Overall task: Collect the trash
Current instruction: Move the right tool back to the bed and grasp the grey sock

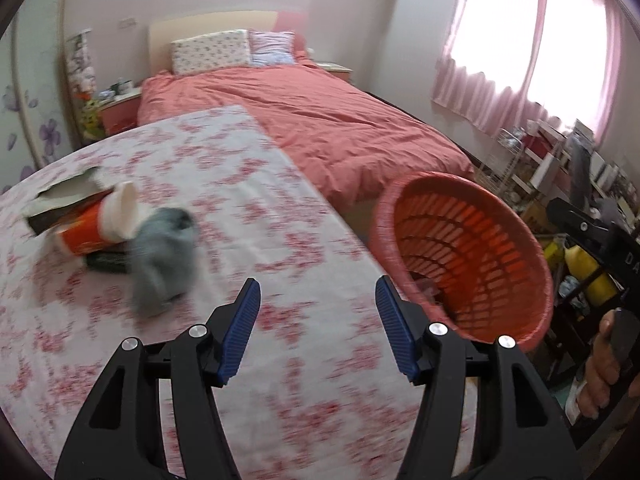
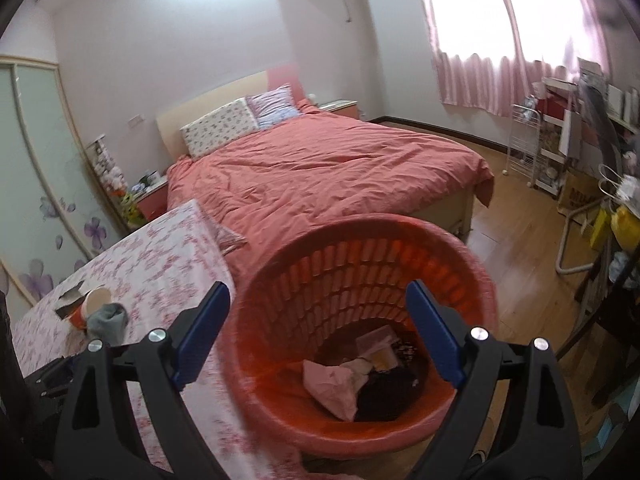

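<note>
On the floral tablecloth lie a grey sock, an orange paper cup on its side and a torn dark carton. My left gripper is open and empty above the cloth, right of the sock. A red plastic basket hangs tilted off the table's right edge. In the right wrist view the basket sits between the jaws of my open right gripper; its near rim is below the fingers. Inside lie pink paper, a dark wrapper and a small bag. The pile also shows there.
A bed with a salmon cover stands behind the table. Shelves and clutter line the right wall under pink curtains. A wardrobe with flower decals is at the left. Wooden floor lies right of the basket.
</note>
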Motion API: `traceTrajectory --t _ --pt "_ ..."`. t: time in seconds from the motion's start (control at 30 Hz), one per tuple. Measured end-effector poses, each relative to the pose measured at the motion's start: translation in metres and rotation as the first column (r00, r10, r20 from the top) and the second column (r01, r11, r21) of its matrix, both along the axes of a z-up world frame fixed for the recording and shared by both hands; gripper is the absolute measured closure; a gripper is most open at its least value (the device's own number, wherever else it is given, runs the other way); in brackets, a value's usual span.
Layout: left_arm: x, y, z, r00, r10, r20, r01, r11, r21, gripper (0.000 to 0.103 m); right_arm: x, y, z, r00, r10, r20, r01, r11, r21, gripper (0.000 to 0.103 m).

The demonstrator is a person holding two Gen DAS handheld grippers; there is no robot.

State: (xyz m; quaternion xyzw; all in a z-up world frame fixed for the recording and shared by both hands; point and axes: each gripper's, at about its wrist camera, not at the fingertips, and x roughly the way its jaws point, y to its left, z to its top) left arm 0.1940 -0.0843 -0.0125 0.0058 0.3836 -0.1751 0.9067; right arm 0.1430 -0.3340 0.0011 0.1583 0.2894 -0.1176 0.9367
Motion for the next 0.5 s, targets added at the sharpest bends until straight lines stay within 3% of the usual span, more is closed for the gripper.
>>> traceTrajectory --t 0.23,0.5 --pt "-0.002 0.056 0.006 0.992 0.121 0.022 -0.122 0.993 0.011 0.04 0.017 0.053 0.012 0.994 0.108 -0.005 -0.108 0.994 -0.024 0.016" --pt "-0.008 0.13 0.009 0.958 0.285 0.041 -0.286 0.958 0.017 0.038 0.04 0.134 0.018 0.968 0.247 -0.032 -0.249 0.966 -0.068 0.016"
